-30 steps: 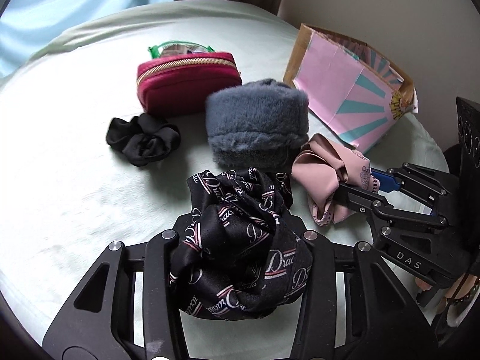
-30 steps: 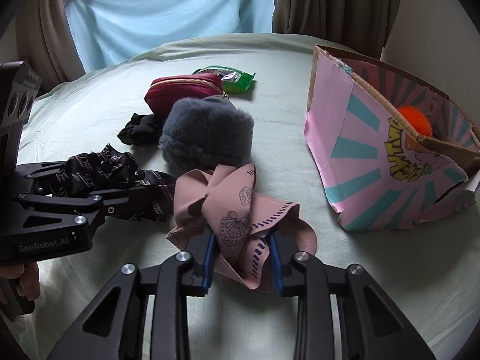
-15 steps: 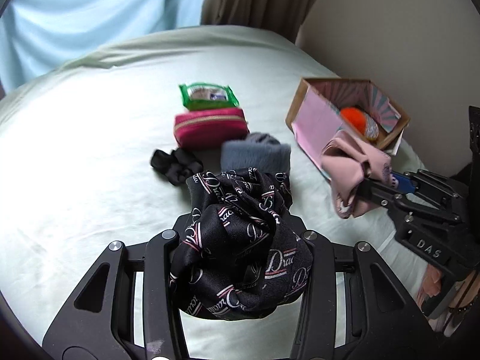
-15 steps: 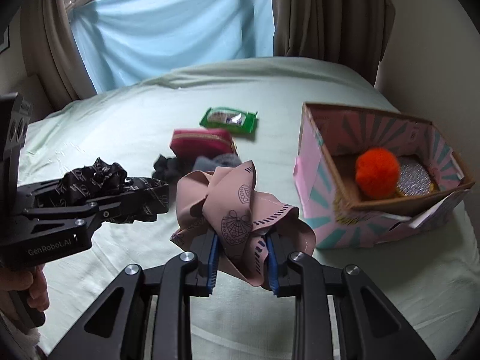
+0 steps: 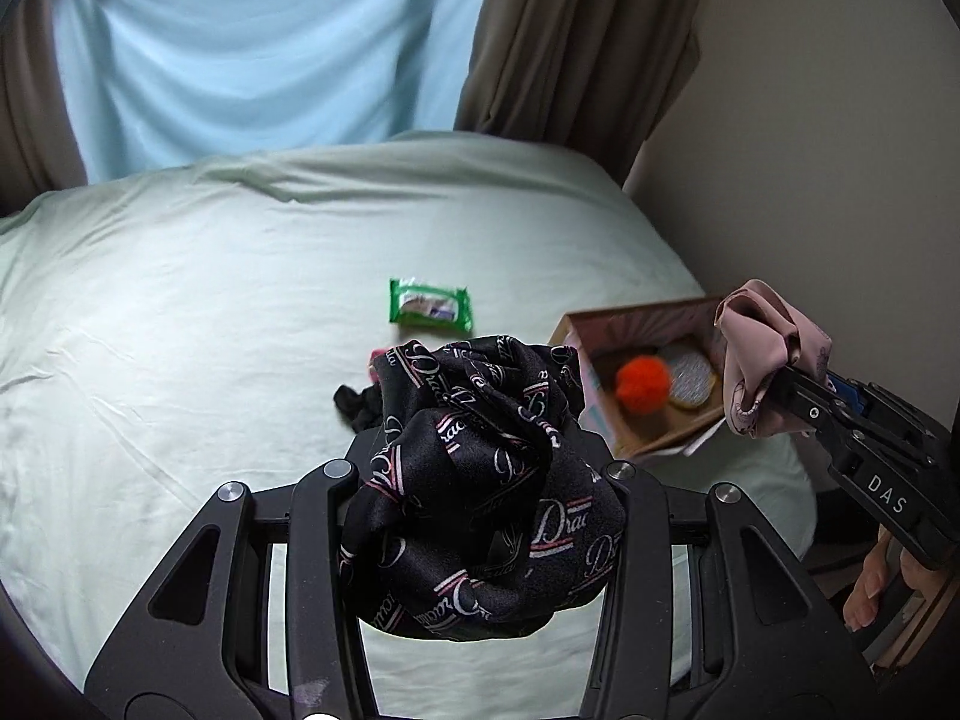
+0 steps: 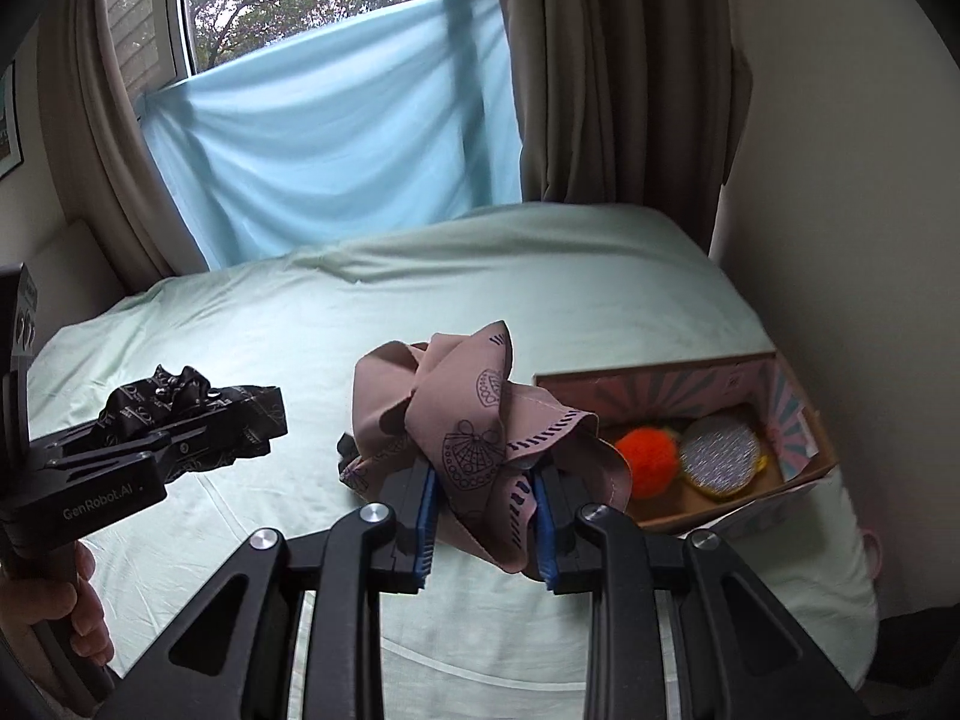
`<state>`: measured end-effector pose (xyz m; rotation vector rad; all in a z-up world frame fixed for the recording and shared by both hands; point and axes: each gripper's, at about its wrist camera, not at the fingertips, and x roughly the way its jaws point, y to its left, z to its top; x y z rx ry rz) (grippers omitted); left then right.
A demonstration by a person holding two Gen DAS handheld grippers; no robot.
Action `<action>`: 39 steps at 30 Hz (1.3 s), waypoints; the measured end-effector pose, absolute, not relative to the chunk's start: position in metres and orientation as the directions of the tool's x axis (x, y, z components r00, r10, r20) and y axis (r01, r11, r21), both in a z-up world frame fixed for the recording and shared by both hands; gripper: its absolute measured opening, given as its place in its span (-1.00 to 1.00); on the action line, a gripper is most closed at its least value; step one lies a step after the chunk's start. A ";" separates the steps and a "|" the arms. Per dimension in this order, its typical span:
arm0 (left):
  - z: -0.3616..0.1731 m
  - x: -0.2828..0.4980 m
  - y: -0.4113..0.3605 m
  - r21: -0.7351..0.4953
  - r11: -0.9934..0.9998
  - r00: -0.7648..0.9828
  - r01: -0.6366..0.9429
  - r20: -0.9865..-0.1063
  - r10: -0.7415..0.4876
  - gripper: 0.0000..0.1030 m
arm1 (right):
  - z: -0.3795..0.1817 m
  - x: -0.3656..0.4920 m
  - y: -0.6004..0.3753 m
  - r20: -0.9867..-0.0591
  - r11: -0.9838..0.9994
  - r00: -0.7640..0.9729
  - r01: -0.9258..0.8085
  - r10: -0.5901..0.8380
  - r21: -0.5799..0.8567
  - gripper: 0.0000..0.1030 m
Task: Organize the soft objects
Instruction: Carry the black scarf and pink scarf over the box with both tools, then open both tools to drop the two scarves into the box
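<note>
Both views ride on handheld grippers and look forward along their own fingers, down over the bed (image 5: 180, 312) toward the window end. The left wrist view sits high above the bed, left of the cardboard box (image 5: 645, 420), which lies low at its right. The right wrist view hangs closer to the box (image 6: 798, 468), just left of it. Both share the box, the bed and the blue cloth (image 6: 336, 144) beyond.

Left claw (image 5: 480, 516) grips black scarf (image 5: 480, 480) above bed (image 5: 180, 360).
</note>
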<state>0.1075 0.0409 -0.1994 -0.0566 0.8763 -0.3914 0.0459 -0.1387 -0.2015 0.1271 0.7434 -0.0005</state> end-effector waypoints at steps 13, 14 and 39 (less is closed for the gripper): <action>-0.146 0.131 -0.088 -0.238 0.924 0.612 0.301 -0.694 -0.378 -0.26 | -0.150 0.061 -0.253 -0.676 0.995 0.736 0.052 0.019 0.085 -0.53; -0.149 0.135 -0.102 -0.242 0.921 0.605 0.305 -0.697 -0.384 -0.25 | -0.152 0.065 -0.267 -0.683 0.995 0.730 0.056 0.018 0.086 -0.53; -0.345 0.215 -0.326 -0.213 0.907 0.217 0.364 -0.927 -0.305 -0.26 | -0.308 0.192 -0.420 -0.908 0.969 0.395 0.135 0.136 0.204 -0.53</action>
